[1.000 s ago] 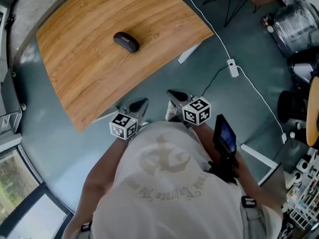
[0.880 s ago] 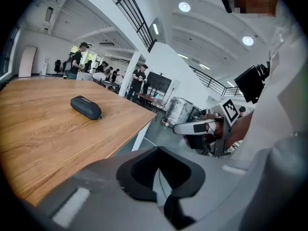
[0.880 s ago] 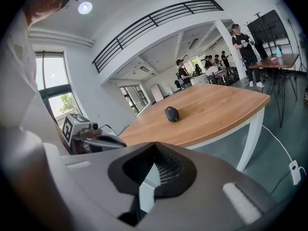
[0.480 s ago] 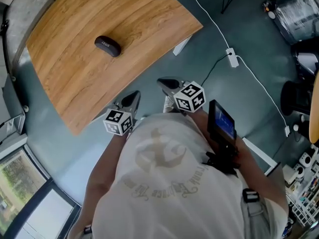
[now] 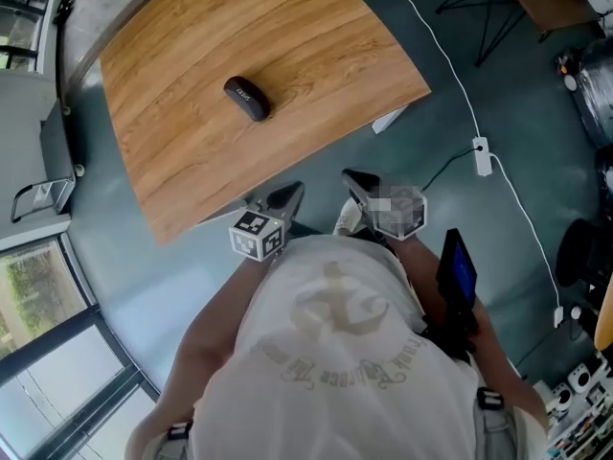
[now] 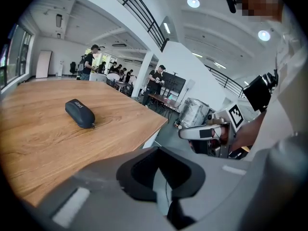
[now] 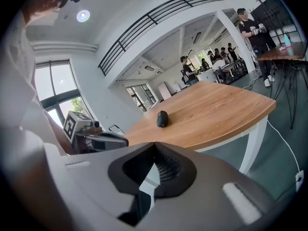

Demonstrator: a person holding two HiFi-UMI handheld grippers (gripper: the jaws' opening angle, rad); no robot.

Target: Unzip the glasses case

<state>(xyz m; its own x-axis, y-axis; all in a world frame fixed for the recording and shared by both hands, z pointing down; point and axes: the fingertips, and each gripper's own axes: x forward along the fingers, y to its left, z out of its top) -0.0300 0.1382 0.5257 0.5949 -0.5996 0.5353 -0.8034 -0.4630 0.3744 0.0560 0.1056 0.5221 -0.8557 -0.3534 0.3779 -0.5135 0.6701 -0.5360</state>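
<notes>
A dark oval glasses case (image 5: 246, 99) lies zipped on the wooden table (image 5: 316, 46), towards its middle; it also shows as the case (image 6: 80, 113) in the left gripper view and as the case (image 7: 162, 119) in the right gripper view. Both grippers are held close to the person's chest, short of the table's near edge and well away from the case. My left gripper (image 5: 287, 197) is shut with nothing in it. My right gripper (image 5: 358, 182) is shut and empty too.
A white cable with a power strip (image 5: 481, 149) runs across the grey floor right of the table. Windows (image 5: 38, 286) line the left. A phone (image 5: 458, 268) is mounted by the right arm. Several people (image 6: 156, 79) stand by far tables.
The person and both grippers have shifted towards the table; the case and table now sit further right in the head view than half a second ago. Both grippers stay shut.
</notes>
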